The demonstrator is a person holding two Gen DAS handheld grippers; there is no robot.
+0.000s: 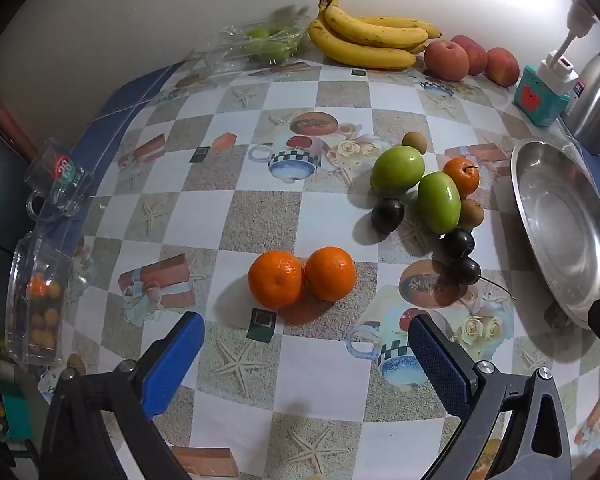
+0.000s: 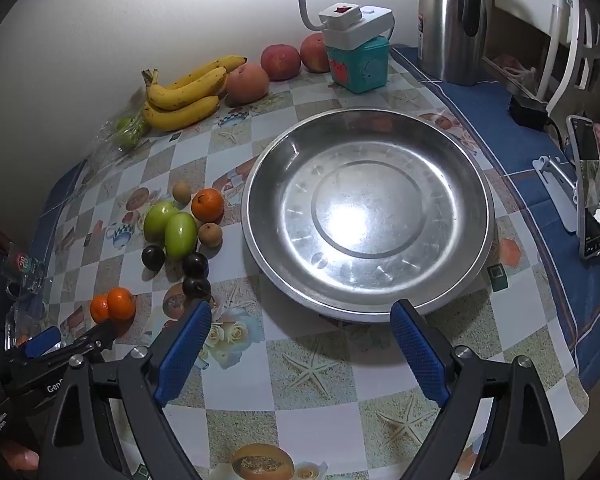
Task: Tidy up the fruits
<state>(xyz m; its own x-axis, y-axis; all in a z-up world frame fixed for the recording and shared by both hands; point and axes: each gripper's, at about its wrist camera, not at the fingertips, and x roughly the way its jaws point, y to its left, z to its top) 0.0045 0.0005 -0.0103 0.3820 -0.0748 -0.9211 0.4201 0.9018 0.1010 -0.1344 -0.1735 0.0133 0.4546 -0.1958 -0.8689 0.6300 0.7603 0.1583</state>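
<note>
On the checkered table [image 1: 260, 216], both the left gripper [image 1: 304, 344] and right gripper [image 2: 300, 344] are held spread and empty, probably so oranges [image 1: 302, 278] can be moved into the bowl [image 2: 476, 184].

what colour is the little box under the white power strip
Teal box, with a red design on one side; clearest in the right wrist view.

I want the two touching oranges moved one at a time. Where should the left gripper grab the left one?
Take the left orange across its near and far sides, from above. Its right side touches the other orange, so a finger won't fit there. The left gripper is open.
</note>
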